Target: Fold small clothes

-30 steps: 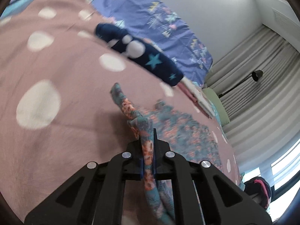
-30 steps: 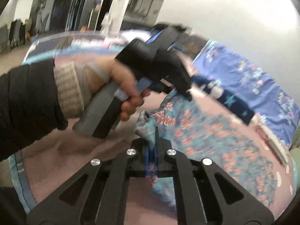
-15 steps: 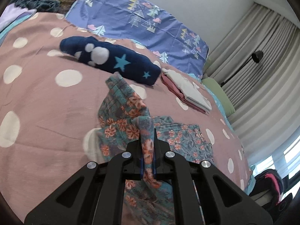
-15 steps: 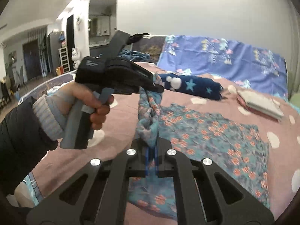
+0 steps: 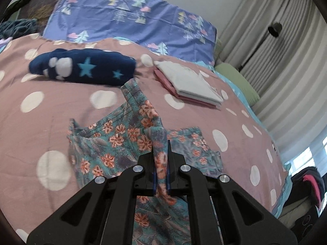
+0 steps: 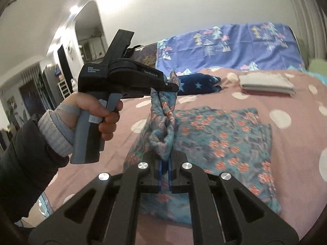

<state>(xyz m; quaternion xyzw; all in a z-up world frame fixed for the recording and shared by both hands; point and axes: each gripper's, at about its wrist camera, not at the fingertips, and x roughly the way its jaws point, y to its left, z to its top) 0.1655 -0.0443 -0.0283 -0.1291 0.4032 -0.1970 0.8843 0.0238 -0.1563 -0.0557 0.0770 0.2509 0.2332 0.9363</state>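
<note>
Left tongs (image 5: 160, 170) clamped on floral garment (image 5: 114, 143), right tongs (image 6: 165, 168) pinching the same edge. Edge raised off bed (image 5: 30, 126) versus a second ago, rest now spread flat: probably mid-fold. Left to right behind: navy star bundle (image 5: 81, 69), folded stack (image 5: 190, 85), clear of the fold path.

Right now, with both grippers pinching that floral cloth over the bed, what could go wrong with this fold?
1. The left gripper and right gripper each pinch only a bunched edge of the floral garment; it might slip free.
2. The lifted edge is twisted, so the fold may land creased.
3. Carrying it forward could brush the navy star bundle or the folded stack.
</note>
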